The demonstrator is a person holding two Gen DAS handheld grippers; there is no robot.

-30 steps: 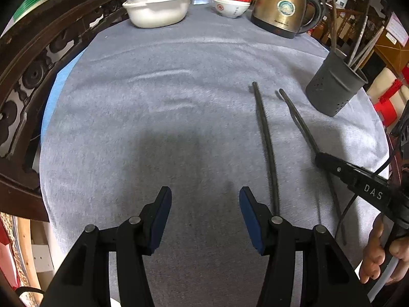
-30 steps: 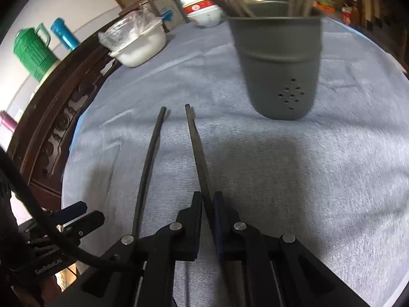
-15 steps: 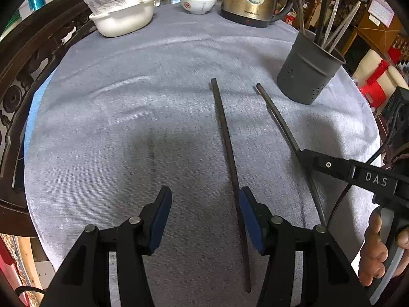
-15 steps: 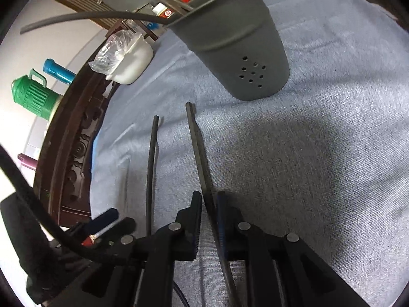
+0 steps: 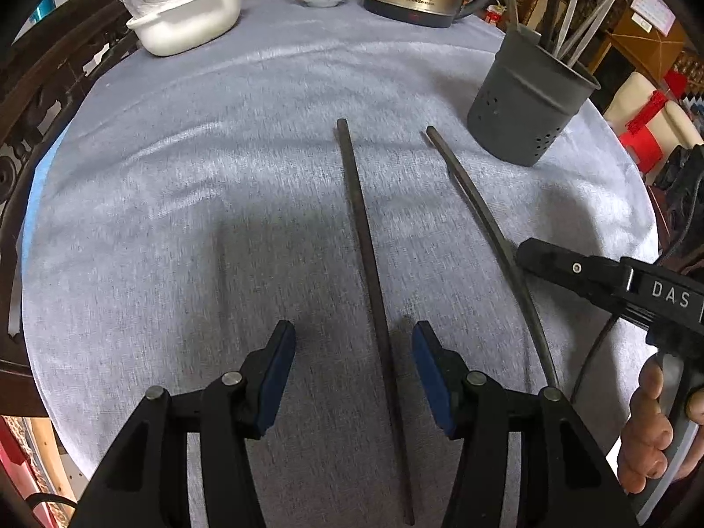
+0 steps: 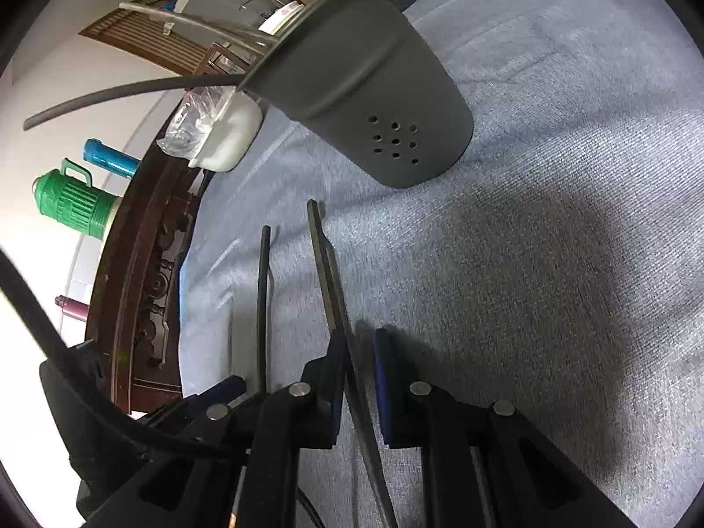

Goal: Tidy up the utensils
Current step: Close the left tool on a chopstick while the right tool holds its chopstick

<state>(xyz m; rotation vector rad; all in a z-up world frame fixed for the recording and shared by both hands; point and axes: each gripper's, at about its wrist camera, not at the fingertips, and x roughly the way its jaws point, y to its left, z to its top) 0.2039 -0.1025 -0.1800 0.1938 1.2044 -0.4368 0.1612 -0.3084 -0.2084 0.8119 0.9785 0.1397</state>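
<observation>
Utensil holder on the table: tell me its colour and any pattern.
The utensil holder is dark grey, with a small cluster of round holes near its base; clearest in the right wrist view.

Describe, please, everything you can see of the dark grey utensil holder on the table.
The dark grey utensil holder is a tapered cup, wider at its rim, that looks like matte plastic, with a moulded ridge round its upper wall and a small cluster of round drain holes near its base. It stands upright on the grey tablecloth, near the table's far right edge in the left wrist view, and holds several long dark and pale sticks. Neither gripper touches it.
</observation>
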